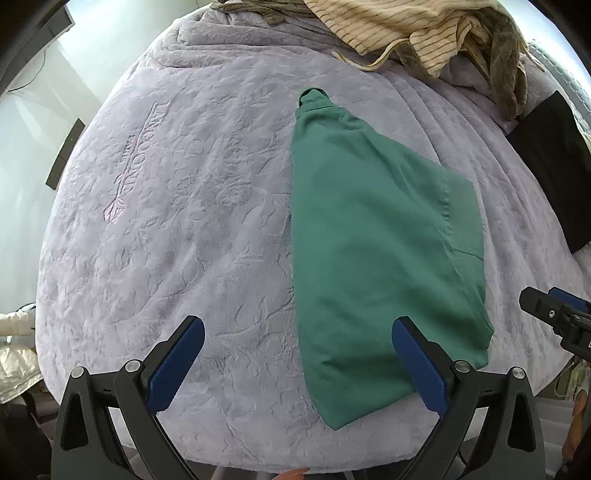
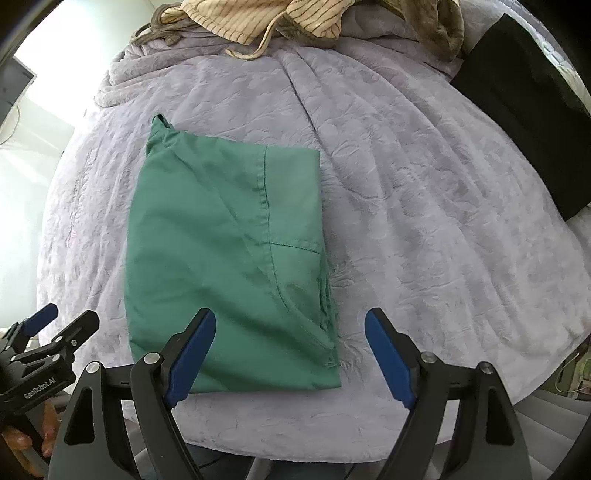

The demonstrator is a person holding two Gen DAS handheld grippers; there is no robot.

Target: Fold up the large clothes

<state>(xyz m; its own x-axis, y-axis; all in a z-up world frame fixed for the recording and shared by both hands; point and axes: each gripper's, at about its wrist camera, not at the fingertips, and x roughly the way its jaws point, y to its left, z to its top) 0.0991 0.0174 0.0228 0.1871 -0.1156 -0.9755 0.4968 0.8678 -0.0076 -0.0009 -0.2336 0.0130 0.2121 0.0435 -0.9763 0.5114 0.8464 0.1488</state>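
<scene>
In the left wrist view, the left hand-held gripper (image 1: 297, 360) gapes wide with nothing between its blue pads (image 1: 177, 363), hanging above the near edge of the folded green garment (image 1: 373, 243). That garment lies flat on a lavender embossed blanket (image 1: 166, 240) covering the bed; embroidered lettering on the blanket is too distorted to read surely. The right wrist view shows the right hand-held gripper (image 2: 290, 356) also spread wide and empty over the garment's near right corner. "GenRobot.AI" is printed on the left tool's body. A striped cloth (image 2: 258, 18) is heaped at the far edge.
</scene>
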